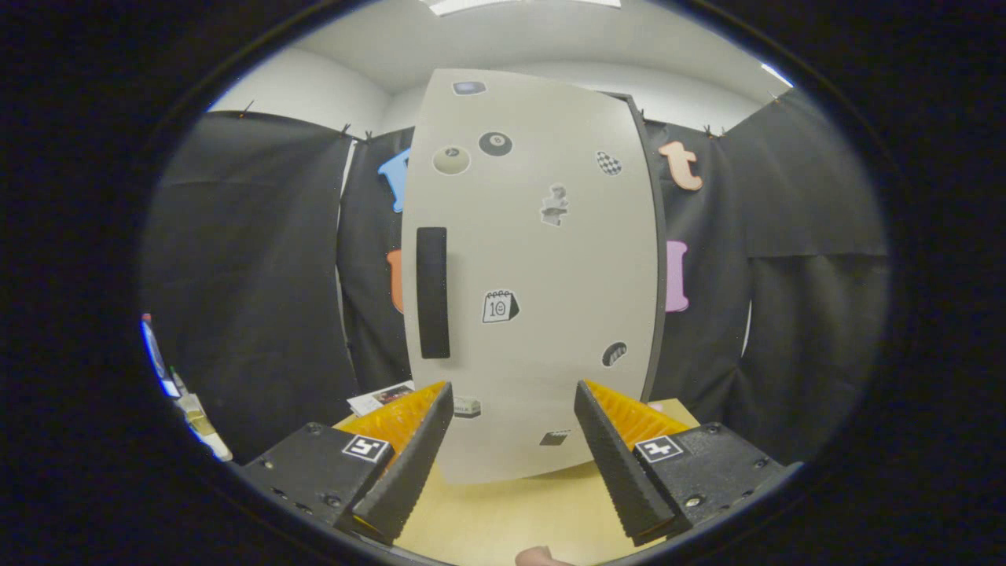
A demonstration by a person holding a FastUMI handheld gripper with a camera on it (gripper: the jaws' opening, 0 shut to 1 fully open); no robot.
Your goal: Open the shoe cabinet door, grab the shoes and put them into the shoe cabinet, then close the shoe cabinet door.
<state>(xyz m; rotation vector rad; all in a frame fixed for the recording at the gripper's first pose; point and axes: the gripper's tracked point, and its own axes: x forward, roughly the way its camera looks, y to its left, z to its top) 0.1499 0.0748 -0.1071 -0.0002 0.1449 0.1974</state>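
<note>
Facing the shut shoe cabinet door [542, 267] on the counter [503, 511], the gripper [512, 409] holds its fingers apart and empty; the upright handle [432, 292] lies beyond them, to the far left.

The pale sticker-covered cabinet door [542, 275] is blocking the way ahead — bare wooden tabletop [503, 511] lying free before the door.
</note>
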